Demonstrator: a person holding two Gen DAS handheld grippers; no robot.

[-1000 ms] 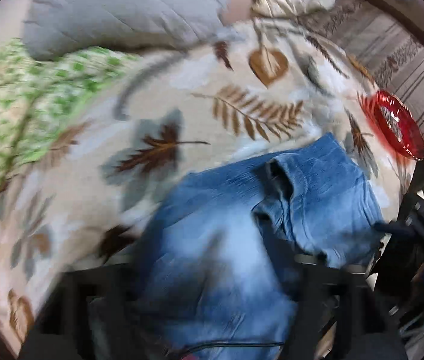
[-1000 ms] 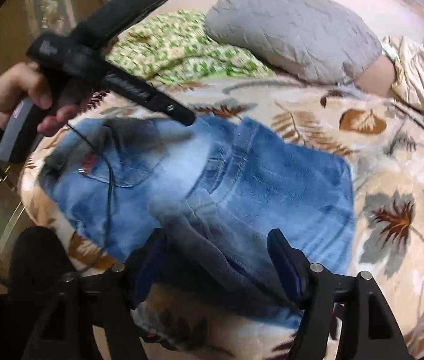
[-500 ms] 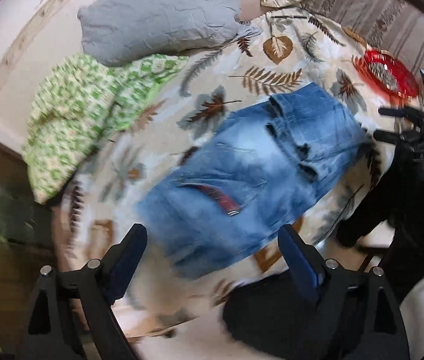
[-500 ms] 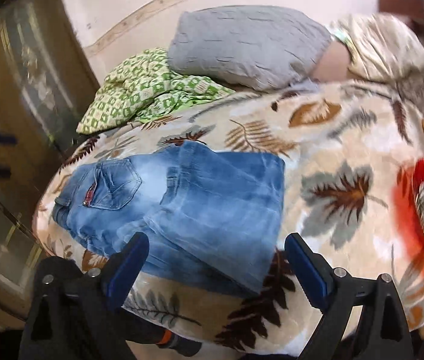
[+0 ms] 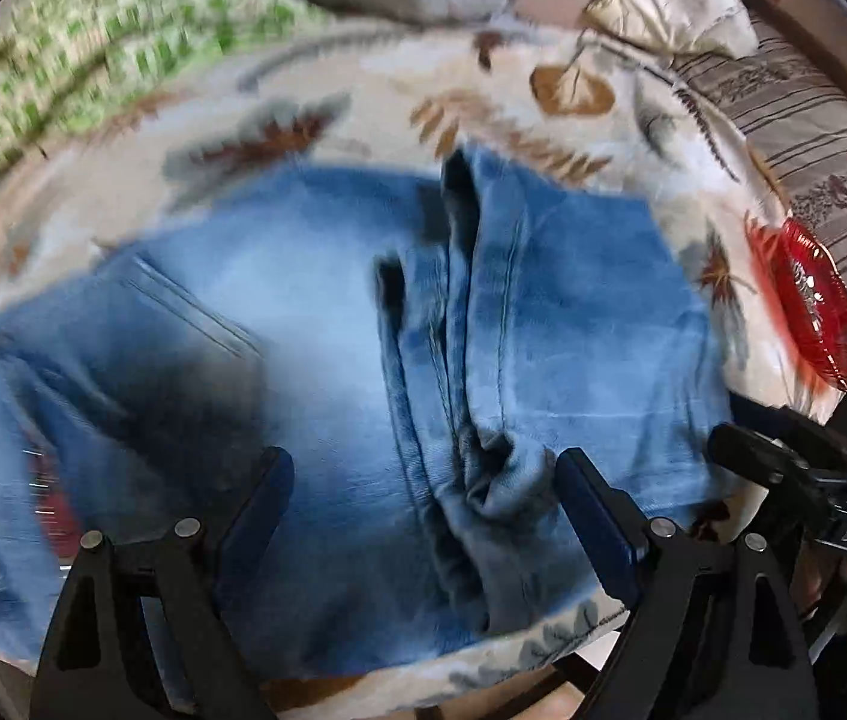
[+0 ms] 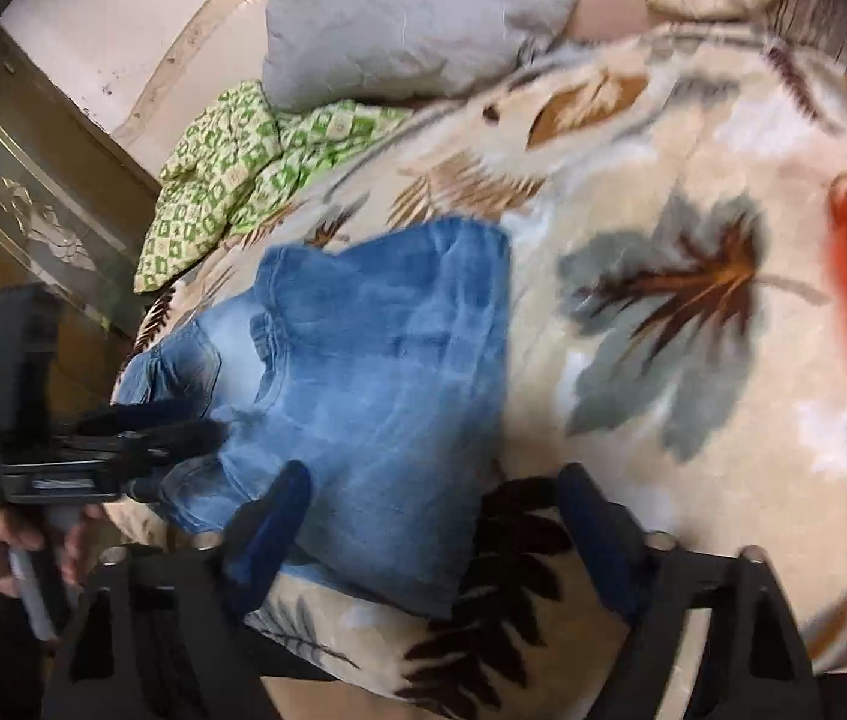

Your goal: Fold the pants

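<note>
Blue denim pants (image 5: 333, 360) lie folded in a rough rectangle on a leaf-print blanket (image 5: 363, 90). A thick fold ridge runs down their middle. My left gripper (image 5: 423, 510) is open just above the near edge of the pants, holding nothing. In the right wrist view the pants (image 6: 375, 360) lie left of centre. My right gripper (image 6: 429, 522) is open over their near right corner, holding nothing. The left gripper (image 6: 183, 426) shows there at the pants' left side.
A grey pillow (image 6: 423, 18) and a green patterned cloth (image 6: 231, 162) lie at the far side of the bed. A red dish (image 5: 819, 306) sits on the blanket to the right. A striped cushion (image 5: 813, 138) is behind it. A wooden cabinet (image 6: 15, 210) stands to the left.
Both grippers have come back down close to the pants from a higher, pulled-back position. The pants lie folded as they did half a second ago.
</note>
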